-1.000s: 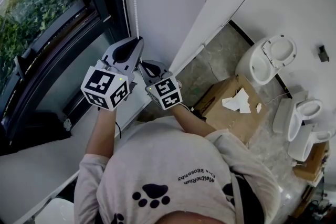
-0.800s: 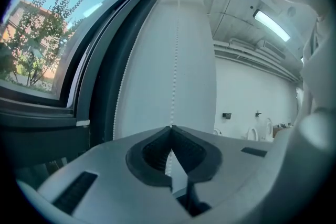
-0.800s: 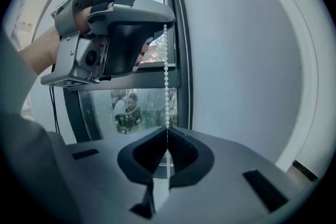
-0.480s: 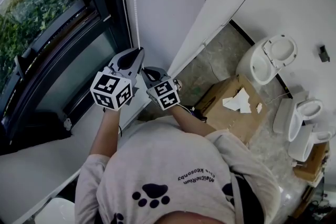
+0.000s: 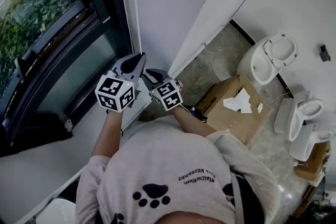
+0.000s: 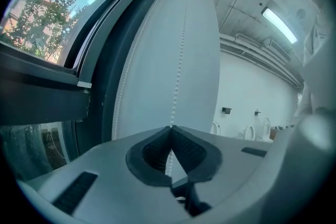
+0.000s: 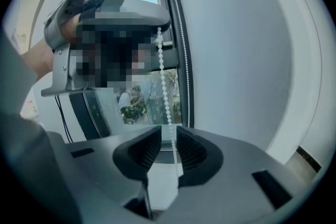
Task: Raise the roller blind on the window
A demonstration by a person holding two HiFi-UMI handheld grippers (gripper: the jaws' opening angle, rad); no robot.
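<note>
Bead chain [image 5: 137, 13] hangs vertical just right of the window [image 5: 47, 23]. Left gripper [image 5: 142, 55] is clamped tight on it, the higher of the two. Right gripper [image 5: 149, 73] sits just below, jaws just opening, chain running loose between them. The free chain leads straight up from both, so the right hand probably regrips higher.

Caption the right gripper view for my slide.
Right gripper, jaws just opened, straddles the bead chain; left gripper grips it above.
</note>
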